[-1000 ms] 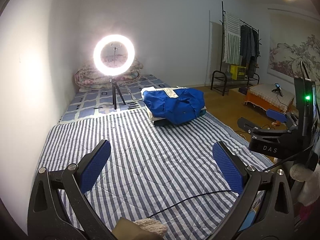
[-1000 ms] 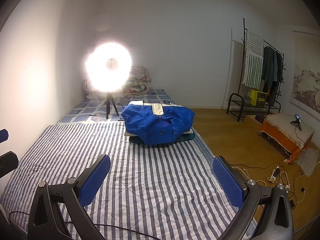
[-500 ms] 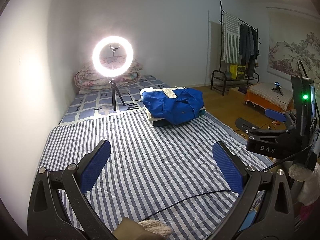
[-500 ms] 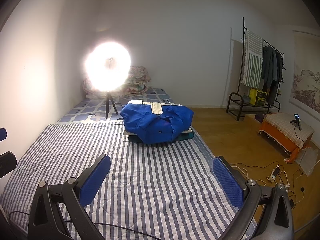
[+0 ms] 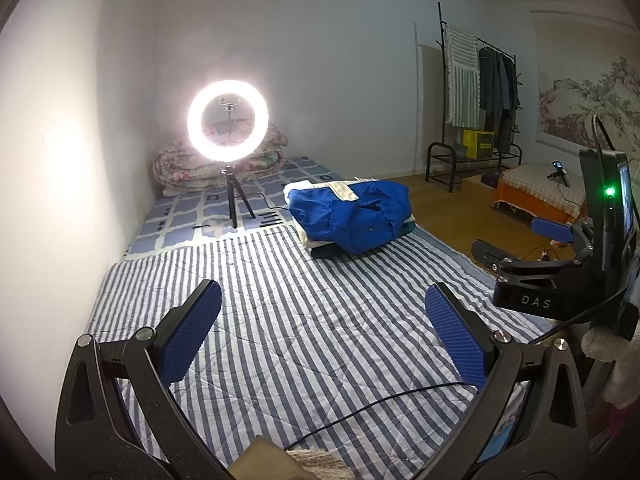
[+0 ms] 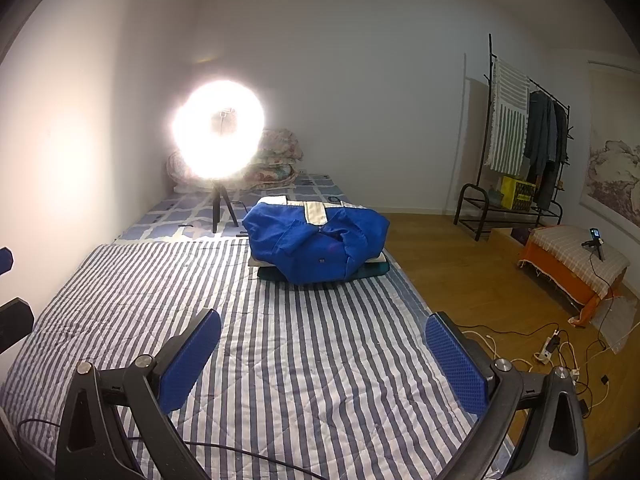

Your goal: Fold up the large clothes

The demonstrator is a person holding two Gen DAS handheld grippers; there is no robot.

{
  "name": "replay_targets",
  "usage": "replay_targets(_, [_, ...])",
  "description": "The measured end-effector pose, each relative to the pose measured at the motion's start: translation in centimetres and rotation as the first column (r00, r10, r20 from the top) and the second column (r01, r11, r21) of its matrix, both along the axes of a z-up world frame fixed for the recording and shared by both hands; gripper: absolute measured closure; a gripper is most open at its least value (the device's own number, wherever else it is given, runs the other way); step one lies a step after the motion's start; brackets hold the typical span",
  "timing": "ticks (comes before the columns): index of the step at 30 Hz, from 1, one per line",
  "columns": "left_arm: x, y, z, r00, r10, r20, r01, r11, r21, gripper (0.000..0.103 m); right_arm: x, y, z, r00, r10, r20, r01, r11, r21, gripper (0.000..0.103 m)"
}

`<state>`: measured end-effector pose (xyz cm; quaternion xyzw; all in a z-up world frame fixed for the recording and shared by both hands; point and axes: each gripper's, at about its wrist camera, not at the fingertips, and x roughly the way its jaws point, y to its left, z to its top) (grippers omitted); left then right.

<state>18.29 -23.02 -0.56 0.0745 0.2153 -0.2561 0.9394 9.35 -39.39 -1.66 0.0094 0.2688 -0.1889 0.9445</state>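
Ahead, ring light behind blue garment

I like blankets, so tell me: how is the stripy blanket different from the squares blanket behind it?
The blue-and-white striped quilt has long thin stripes; the blue-and-white checked sheet has square blocks. The striped quilt lies nearer both grippers; the checked sheet lies farther back, by the wall. The glowing ring light on its tripod stands on the checked sheet; the pile topped by the crumpled blue jacket sits mostly on the striped quilt. Both lie flat and share blue and white.

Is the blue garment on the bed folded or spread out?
Folded, roughly: the blue garment sits as a compact bundle atop a stack of folded clothes, on the striped quilt.
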Motion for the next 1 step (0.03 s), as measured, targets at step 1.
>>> replay_targets(1, [0.05, 0.14, -0.09, 1.0, 0.0, -0.004, 0.0, 1.0, -0.004, 0.0, -0.04, -0.02, 0.0, 1.0, 0.0, 0.0, 0.0, 1.0, 0.001, 0.0])
